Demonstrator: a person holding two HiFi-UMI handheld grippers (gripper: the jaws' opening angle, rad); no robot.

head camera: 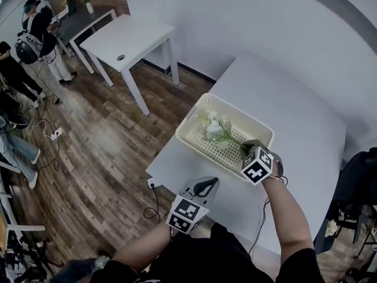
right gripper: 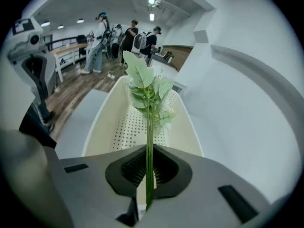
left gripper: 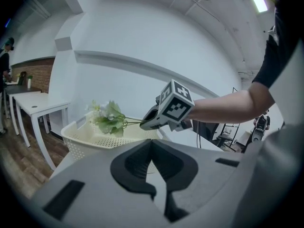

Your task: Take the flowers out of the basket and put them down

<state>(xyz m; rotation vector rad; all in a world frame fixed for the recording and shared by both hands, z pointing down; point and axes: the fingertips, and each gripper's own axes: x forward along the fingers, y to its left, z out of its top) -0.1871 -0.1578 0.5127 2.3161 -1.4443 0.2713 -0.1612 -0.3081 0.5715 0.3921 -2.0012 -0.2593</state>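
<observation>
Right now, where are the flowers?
In the head view, the flowers are right of centre, just above the basket, their stem clamped in the right gripper.

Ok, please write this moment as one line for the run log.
right gripper: shut on stem of flowers | flowers: held above basket, not yet put down | left gripper: shut, empty

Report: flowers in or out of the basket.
Out, held above the basket: right gripper shut on the flowers, blooms above the rim.
</observation>
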